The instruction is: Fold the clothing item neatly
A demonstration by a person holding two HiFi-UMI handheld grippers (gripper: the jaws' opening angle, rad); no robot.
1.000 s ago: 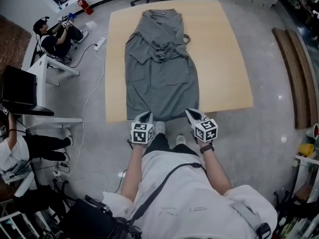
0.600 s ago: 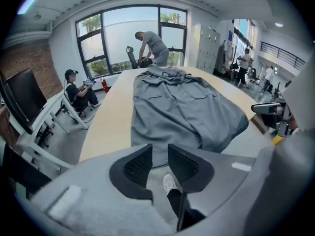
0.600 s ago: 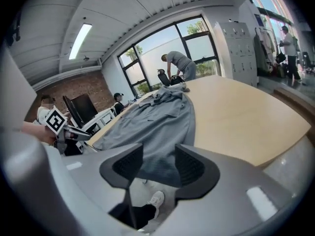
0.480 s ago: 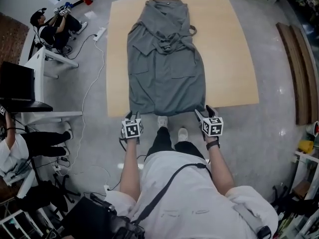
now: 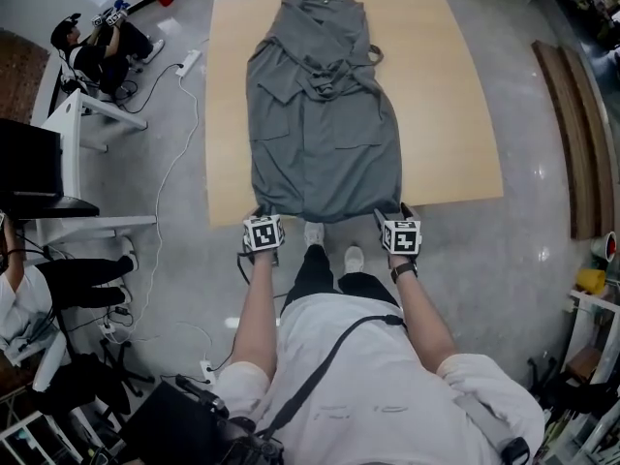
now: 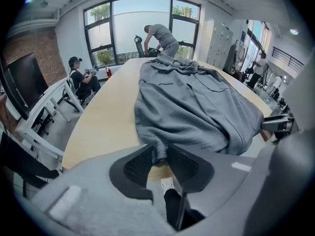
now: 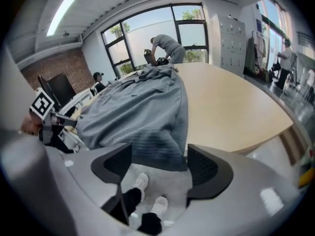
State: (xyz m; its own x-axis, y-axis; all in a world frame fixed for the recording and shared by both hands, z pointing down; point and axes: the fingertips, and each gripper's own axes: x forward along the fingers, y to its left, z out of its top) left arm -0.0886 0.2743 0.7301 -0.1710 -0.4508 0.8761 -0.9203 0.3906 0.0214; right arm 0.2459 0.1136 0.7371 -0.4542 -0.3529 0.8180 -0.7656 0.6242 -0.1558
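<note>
Both hand-held grippers (image 5: 261, 217) (image 5: 398, 213) opening (hem (image 5: 329, 211) between)

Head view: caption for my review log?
Gray garment flat on table; left gripper at one hem corner, right gripper, jaws opening, around the other.

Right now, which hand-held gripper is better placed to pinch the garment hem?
Left. The left hand-held gripper has the hem corner of the grey garment close between its jaws; the right hand-held gripper has its jaws wide and opening, the hem loose between them.
</note>
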